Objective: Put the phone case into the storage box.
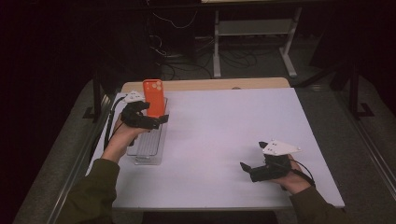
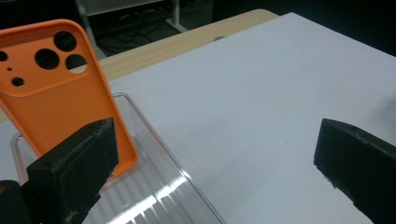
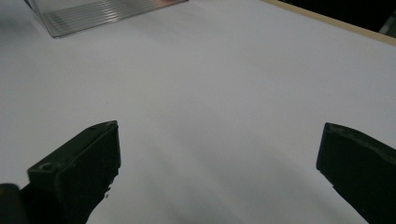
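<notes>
An orange phone case (image 1: pixel 155 97) is seen standing up in a clear tray (image 1: pixel 148 148) at the left side of the white desk (image 1: pixel 219 135). The case is at the far end of the tray and is tilted a little. Round holes are cut near its top. In the left gripper view the case (image 2: pixel 60 102) is seen leaning back, with its bottom edge down inside the tray (image 2: pixel 159 186), which has a ribbed floor.

The left hand-held gripper (image 1: pixel 152 119) is held over the tray, just beside the case. Its jaws are spread wide apart and nothing is held between them. In its own view, one jaw is seen right in front of the lower part of the case, and the other jaw is far off over the bare desk (image 2: pixel 261 93). Whether the near jaw is touching the case cannot be told.

The right hand-held gripper (image 1: pixel 250 170) is held low over the near right part of the desk, well apart from the tray and the case. Its jaws are also spread wide, and nothing is held in them. In the right gripper view, the white desk (image 3: pixel 224 93) is seen between the jaws, and a corner of the tray (image 3: pixel 93 14) is seen far off at the top.

Both hand-held grippers are held by a person in green sleeves (image 1: pixel 91 191).
</notes>
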`<state>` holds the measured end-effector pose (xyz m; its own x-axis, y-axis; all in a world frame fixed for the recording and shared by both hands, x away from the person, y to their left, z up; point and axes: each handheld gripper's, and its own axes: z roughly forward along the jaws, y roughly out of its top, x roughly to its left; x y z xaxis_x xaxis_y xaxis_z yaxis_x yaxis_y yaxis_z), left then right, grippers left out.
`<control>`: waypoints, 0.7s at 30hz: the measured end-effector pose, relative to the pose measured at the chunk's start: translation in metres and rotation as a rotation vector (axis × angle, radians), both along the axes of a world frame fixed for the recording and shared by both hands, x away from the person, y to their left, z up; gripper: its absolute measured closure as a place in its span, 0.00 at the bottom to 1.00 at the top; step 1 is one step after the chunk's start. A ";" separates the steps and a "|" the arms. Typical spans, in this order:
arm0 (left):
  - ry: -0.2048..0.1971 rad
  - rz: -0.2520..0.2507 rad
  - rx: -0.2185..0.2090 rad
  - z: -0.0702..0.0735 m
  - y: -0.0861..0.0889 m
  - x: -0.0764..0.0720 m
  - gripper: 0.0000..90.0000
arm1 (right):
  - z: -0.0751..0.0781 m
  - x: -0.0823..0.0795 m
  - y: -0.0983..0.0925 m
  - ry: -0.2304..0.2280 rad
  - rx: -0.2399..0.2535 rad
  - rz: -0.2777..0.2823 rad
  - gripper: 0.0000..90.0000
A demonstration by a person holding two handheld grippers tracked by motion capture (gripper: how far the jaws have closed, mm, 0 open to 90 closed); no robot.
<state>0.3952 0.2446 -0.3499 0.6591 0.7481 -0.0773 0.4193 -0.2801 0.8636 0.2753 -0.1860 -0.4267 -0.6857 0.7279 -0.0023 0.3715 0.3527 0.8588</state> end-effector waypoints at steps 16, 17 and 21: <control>-0.006 -0.099 -0.026 -0.013 -0.002 -0.040 0.00 | 0.006 0.002 -0.005 0.018 0.019 0.024 0.00; -0.008 -0.104 -0.034 -0.014 -0.003 -0.042 0.00 | 0.006 0.003 -0.006 0.018 0.016 0.024 0.00; -0.012 -0.129 -0.031 -0.019 -0.001 -0.051 0.00 | 0.007 0.003 -0.007 0.026 0.022 0.032 0.00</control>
